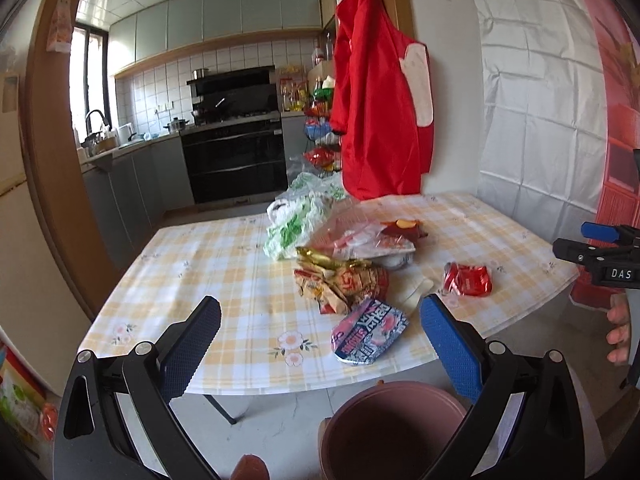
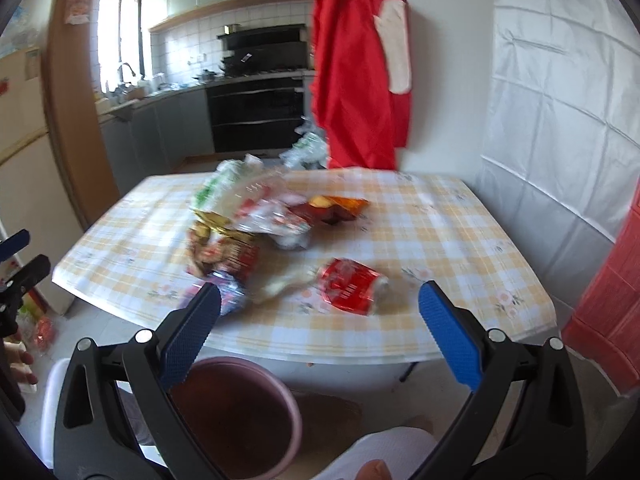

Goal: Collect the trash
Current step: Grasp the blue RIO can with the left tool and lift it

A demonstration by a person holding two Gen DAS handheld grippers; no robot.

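Left wrist view: left gripper [image 1: 320, 320] low in frame, jaws spread, holding nothing.
Trash [image 1: 348, 264]: piled mid-frame on table [image 1: 200, 264].
Bin [image 1: 384, 432]: bottom middle.
Right wrist view: right gripper [image 2: 320, 312], jaws spread, holding nothing.

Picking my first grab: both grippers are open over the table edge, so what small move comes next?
Probably ease the left gripper forward and down onto the pink wrapper. It lies nearest the table edge, between the open fingers, with the bin just below. The right gripper is open and empty too.
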